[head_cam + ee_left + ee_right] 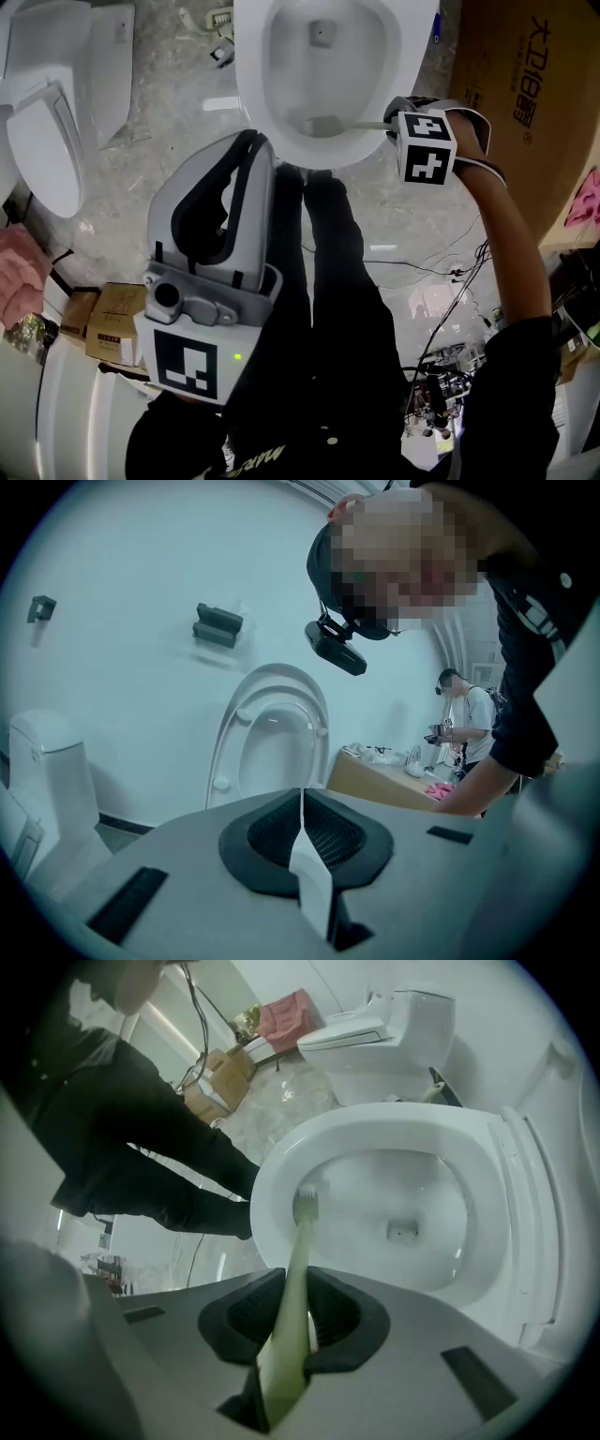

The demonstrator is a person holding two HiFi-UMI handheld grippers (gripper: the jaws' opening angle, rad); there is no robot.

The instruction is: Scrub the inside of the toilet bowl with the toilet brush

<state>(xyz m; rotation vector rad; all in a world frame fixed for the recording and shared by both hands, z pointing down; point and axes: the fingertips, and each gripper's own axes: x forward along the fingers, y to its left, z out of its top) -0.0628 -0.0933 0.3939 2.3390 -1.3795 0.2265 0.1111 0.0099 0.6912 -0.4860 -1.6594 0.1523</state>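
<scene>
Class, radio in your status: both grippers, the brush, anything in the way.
Right gripper shut on toilet brush. Left gripper shut, idle. Brush head inside bowl, by near wall. Nothing in the way.

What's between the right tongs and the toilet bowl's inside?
The toilet brush: right tongs clamp its handle, head reaching the bowl; right gripper view.

Storage or test space, not a home bathroom: an open toilet [251, 66] beside a second toilet [42, 141] on a marble floor [169, 103], amid a printed cardboard carton [525, 122] and loose cables [457, 273].
</scene>
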